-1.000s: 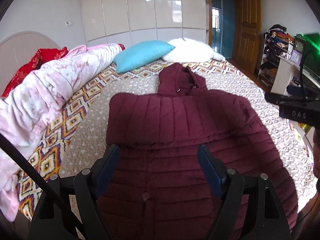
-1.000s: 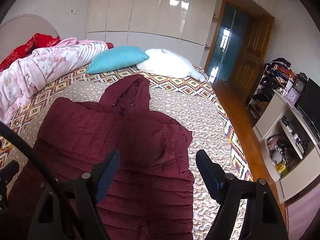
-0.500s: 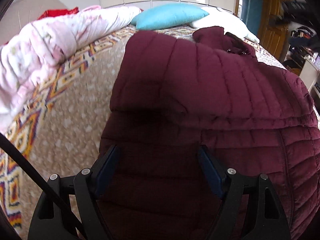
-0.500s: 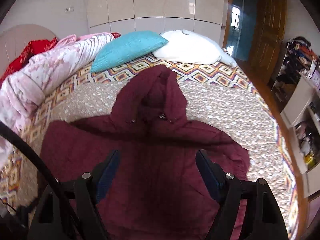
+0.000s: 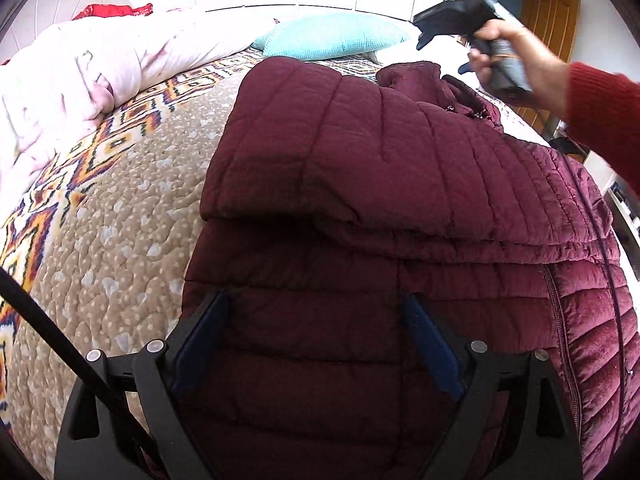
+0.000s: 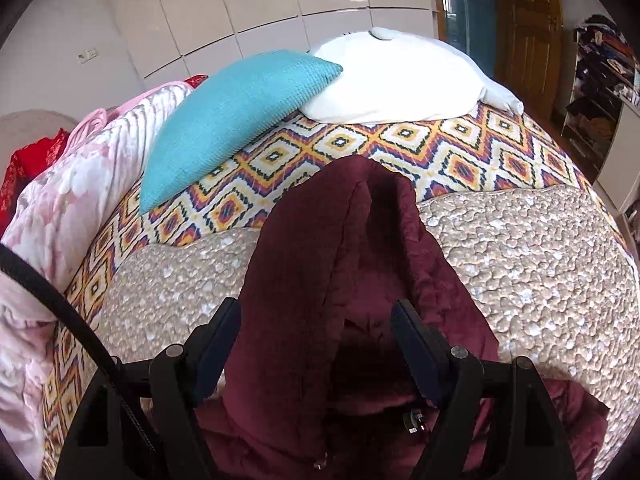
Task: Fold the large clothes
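Maroon jacket (image 5: 400, 184) is lying under both tongs: left gripper (image 5: 316, 320), just widening, is hovering spread over its folded body; only the right gripper's (image 6: 316, 332) view shows hood (image 6: 352, 240) and two pillows, jaws spread.

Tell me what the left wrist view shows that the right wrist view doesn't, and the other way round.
Only the left wrist view shows the folded-over sleeve, the person's hand on the right hand-held gripper's grip, and a red sleeve. Only the right wrist view shows the hood up close, the white pillow and the shelves. Both show the maroon jacket, teal pillow, pink quilt and patterned bedspread.
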A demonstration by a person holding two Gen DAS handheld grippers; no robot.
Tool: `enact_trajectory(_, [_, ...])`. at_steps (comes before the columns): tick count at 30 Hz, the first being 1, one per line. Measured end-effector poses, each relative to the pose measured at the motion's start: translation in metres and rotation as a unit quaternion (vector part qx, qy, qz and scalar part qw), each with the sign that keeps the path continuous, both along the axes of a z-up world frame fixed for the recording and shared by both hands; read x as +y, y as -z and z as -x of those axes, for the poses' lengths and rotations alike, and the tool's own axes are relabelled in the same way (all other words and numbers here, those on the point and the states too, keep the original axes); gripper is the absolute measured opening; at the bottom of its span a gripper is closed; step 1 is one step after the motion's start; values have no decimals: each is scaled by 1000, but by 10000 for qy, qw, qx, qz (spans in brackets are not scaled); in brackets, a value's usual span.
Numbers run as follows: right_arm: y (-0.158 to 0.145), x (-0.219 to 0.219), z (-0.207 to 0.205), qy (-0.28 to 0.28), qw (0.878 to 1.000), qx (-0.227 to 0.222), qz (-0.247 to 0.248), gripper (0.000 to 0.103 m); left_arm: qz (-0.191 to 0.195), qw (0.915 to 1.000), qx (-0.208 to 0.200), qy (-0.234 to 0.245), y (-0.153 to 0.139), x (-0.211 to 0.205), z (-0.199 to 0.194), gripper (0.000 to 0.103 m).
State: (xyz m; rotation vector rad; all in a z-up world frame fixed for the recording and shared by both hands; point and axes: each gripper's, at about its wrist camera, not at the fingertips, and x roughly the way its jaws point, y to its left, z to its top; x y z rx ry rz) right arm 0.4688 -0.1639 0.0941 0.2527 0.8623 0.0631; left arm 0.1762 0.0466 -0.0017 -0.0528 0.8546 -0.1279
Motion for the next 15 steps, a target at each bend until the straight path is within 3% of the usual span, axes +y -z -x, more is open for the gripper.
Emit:
enact_trajectory(5, [14, 10, -33, -11, 9996, 18, 275, 79, -3, 10000, 18, 9, 1, 1, -1, 91])
enact_trajectory(6, [18, 11, -39, -14, 9994, 72, 327, 70, -11, 10000, 25, 12, 2, 1, -2, 91])
enact_trajectory(7, [22, 10, -44, -14, 9993, 186, 337, 45, -11, 10000, 26, 15, 2, 1, -2, 92])
enact_trajectory(9, [27, 5, -46, -7, 9992, 375, 134, 10, -16, 10000, 37, 22, 3, 1, -3, 92])
enact_trajectory(15, [-44, 3, 25, -207, 9991, -357, 81, 8, -40, 10000, 55, 32, 4, 1, -6, 93])
